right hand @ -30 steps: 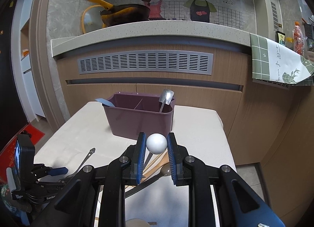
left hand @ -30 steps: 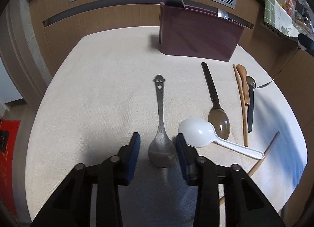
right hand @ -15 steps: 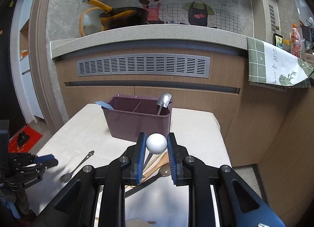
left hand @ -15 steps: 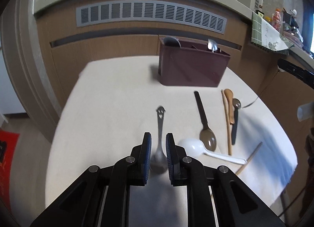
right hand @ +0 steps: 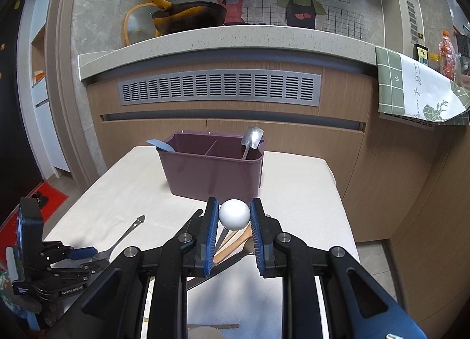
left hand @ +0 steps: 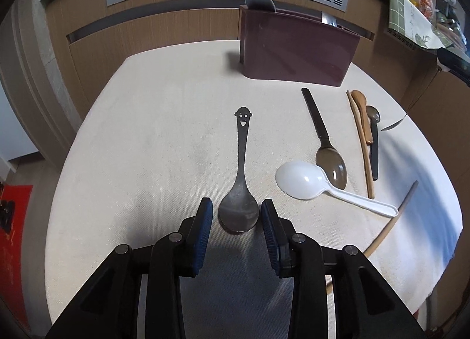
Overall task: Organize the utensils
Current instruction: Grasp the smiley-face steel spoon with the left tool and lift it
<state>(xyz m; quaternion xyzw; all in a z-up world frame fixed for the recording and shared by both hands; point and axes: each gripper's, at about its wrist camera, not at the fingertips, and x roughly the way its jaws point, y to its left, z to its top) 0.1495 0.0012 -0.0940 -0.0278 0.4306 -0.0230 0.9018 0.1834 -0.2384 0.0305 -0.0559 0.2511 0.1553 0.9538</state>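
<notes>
The left gripper (left hand: pixel 237 215) is back down at the bowl end of the smiley-handled metal spoon (left hand: pixel 241 186), and its jaws are opening: half a second ago they were nearly together and raised above the spoon, and now the blue pads stand either side of the bowl with a sliver of cloth showing on each flank, so nothing is clamped. The spoon lies flat on the cloth-covered counter (left hand: pixel 147 139) just where it lay a second ago, handle pointing away toward the maroon utensil caddy (left hand: pixel 296 48), so that closing seems to have come away empty, and this looks like a second try at the same pickup. The right gripper (right hand: pixel 234 215) has not changed at all; its jaws are clamped on a white ball-shaped end (right hand: pixel 234 213), probably a utensil's knob, though what hangs below it is hidden. It hovers short of the caddy, which in that view already holds a blue piece at its left end and a small metal shovel-shaped spoon (right hand: pixel 252 138) at its right. Well to the right of the smiley spoon, the white plastic spoon (left hand: pixel 311 185), the dark-handled spoon (left hand: pixel 326 145) and the wooden pieces (left hand: pixel 362 133) wait on the counter, so much of the sorting remains. A flat bowl is awkward to pinch from the sides; the handle might serve better.
</notes>
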